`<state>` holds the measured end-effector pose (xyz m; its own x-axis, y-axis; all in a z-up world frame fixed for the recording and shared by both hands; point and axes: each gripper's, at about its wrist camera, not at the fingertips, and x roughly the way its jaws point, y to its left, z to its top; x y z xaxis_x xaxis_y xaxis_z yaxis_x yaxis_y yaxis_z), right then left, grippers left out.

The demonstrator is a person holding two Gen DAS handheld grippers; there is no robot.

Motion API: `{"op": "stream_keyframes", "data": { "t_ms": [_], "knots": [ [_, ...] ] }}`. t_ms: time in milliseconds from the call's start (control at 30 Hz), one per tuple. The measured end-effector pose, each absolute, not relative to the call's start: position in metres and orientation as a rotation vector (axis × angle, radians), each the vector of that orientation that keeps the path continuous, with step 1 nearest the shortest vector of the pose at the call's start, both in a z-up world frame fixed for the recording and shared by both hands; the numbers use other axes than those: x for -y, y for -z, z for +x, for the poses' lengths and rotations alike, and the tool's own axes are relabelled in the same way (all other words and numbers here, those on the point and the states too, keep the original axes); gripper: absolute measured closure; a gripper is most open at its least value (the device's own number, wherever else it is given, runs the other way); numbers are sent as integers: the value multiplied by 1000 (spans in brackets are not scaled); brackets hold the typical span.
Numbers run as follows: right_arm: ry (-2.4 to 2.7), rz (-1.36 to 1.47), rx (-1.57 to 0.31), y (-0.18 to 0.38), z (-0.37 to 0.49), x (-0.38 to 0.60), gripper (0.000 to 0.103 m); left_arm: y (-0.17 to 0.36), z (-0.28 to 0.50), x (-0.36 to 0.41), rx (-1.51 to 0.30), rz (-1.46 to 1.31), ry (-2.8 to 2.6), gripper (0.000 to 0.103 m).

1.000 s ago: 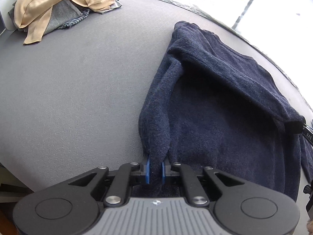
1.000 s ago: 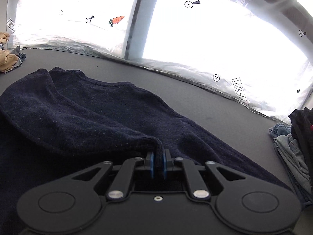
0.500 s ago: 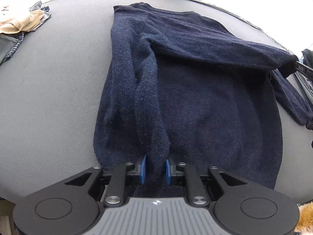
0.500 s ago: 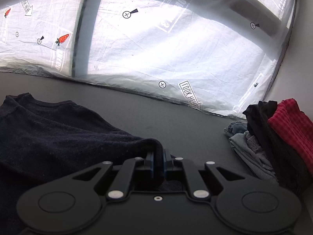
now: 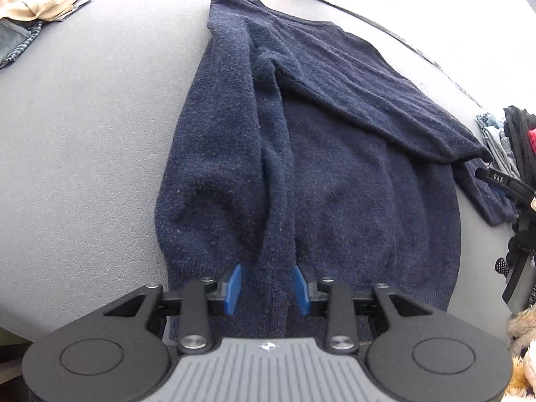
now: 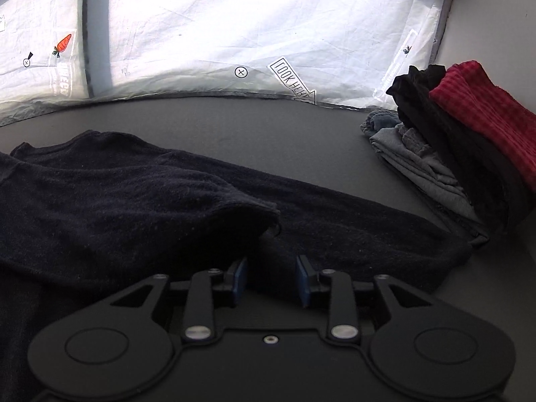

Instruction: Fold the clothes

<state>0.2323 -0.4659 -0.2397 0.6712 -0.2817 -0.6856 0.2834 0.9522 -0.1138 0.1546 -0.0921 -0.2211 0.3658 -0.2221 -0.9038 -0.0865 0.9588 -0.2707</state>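
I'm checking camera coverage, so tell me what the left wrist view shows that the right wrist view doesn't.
Left wrist view only: the beige garment pile at the far left of the table, and the whole sweater laid flat with one sleeve folded down its front.
Right wrist view only: the carrot-printed white sheet behind the table.
Both: the navy sweater, the stack with the red garment, and an opening claw, left claw and right claw, with sweater fabric between its pads.
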Motion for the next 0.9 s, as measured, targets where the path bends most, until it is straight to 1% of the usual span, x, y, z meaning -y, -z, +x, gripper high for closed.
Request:
{"op": "stream_keyframes", "data": {
  "t_ms": [33,200,367,433,600,667,833,867,900],
  "knots": [
    [323,33,-772,239,228,468,68,218,153,87,-1185,-303,67,63],
    [323,172,-751,232,215,474,64,207,157,60,-1139,-353,-22,63],
    [267,416,-696,226,211,485,57,207,174,41,-1124,-377,-83,62],
    [241,507,-679,225,213,491,50,209,184,39,-1125,-382,-84,62],
    [234,611,-673,232,230,498,47,212,214,42,-1127,-362,-64,61],
    [247,645,-677,239,239,503,44,213,227,45,-1120,-352,-60,58],
    [291,717,-678,251,262,519,44,216,261,53,-1111,-340,-67,56],
    [292,727,-679,252,267,522,46,218,268,55,-1110,-339,-69,56],
    [278,728,-687,253,274,524,56,220,275,56,-1110,-338,-72,56]
  ]
}}
